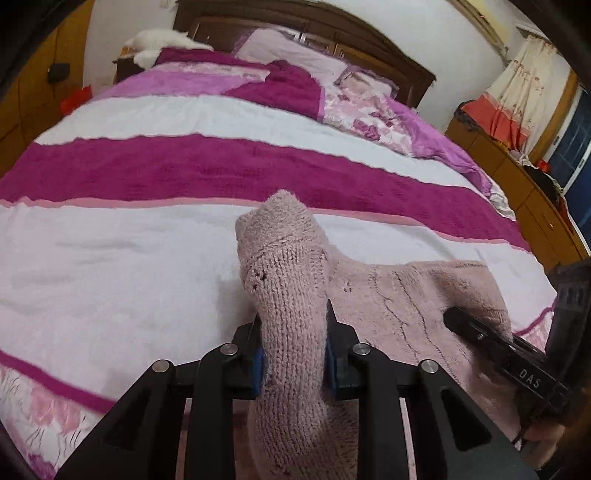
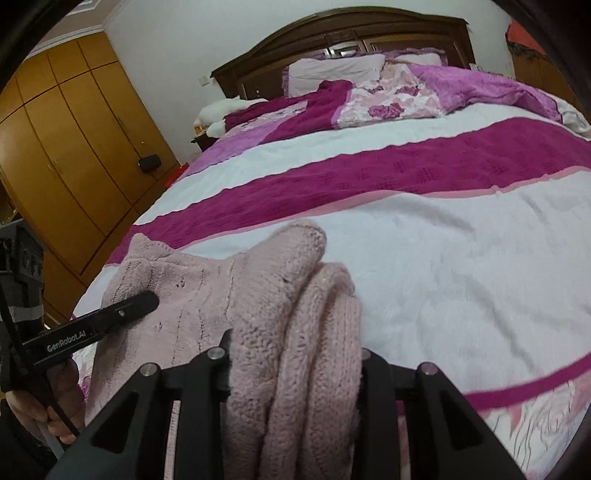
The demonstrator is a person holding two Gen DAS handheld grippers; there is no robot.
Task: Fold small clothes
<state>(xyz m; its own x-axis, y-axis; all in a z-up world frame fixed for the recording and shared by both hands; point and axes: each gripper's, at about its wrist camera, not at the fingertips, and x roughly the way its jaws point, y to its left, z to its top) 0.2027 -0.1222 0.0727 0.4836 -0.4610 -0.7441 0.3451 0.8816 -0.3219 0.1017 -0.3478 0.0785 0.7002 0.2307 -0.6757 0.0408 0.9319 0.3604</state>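
A small pale pink knitted garment [image 1: 399,295] lies on the striped bed cover [image 1: 110,266] near the front edge. My left gripper [image 1: 293,332] is shut on a bunched part of the garment, which stands up between its fingers. My right gripper [image 2: 295,354] is shut on a thick rolled fold of the same garment [image 2: 295,295]. The right gripper's fingers [image 1: 480,332] show in the left wrist view over the garment's right side. The left gripper's finger [image 2: 125,306] shows in the right wrist view over the garment's left side.
The bed cover [image 2: 461,258] has white and magenta stripes. Pillows [image 1: 295,55] and a wooden headboard [image 1: 332,26] are at the far end. A wooden wardrobe [image 2: 74,129] stands on the left and low cabinets [image 1: 517,177] on the right.
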